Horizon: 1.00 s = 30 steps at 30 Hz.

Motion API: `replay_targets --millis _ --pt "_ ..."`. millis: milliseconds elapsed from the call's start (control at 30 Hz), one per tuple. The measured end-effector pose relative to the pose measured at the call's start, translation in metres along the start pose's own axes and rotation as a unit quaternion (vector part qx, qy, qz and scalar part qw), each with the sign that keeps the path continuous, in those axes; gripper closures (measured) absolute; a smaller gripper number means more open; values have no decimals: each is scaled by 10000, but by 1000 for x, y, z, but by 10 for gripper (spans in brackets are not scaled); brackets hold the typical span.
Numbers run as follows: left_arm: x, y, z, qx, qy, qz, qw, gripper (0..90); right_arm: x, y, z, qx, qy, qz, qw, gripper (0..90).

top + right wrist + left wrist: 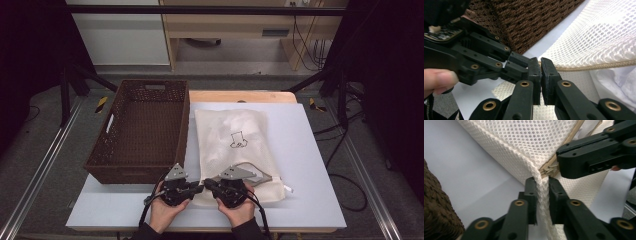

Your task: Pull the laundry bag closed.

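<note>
A white mesh bag (pixel 235 135) with a small drawing on it lies flat on the table, its near end toward me. Both grippers meet at the bag's near left corner. My left gripper (pixel 541 186) is shut on a fold of the mesh (pixel 531 140) at that corner. Right beside it, my right gripper (pixel 540 65) is shut on the bag's beige trimmed edge (pixel 599 66). In the high view the left gripper (pixel 199 189) and right gripper (pixel 208 183) point at each other, tips almost touching, each held in a hand.
A dark brown woven basket (pixel 184 130) stands to the left of the bag, with nothing in it. The pale table board (pixel 310 165) has bare room to the right of the bag and along the front edge. Cables and dark frame legs lie on the floor beyond.
</note>
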<state>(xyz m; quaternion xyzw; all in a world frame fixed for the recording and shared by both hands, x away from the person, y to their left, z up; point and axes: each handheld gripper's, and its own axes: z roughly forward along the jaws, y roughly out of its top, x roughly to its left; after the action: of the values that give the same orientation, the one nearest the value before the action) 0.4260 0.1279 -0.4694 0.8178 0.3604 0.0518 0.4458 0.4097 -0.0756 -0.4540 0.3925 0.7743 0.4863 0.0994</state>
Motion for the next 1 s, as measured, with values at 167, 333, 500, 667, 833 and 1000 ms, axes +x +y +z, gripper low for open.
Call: replay_targets --millis 167,333,500,667,833,1000 --pt "-4 0 -3 -8 220 93 9997 835 0 -3 2 -19 -8 71 10000 875" --pt "-7 -1 -7 -87 439 133 9989 842 2 -8 5 -50 -45 207 9998 876" --pt "-8 -2 -7 -48 529 114 9985 847 3 -12 6 -120 -96 260 9995 877" --pt "-9 -1 -8 -99 531 162 9984 847 2 -13 5 -188 -130 341 9992 877" --pt "-10 2 -15 -247 496 115 9984 852 -1 -10 0 -269 -47 496 9984 877" --pt "-10 0 -10 -126 535 202 9983 829 -3 -13 1 -193 -8 502 9985 876"
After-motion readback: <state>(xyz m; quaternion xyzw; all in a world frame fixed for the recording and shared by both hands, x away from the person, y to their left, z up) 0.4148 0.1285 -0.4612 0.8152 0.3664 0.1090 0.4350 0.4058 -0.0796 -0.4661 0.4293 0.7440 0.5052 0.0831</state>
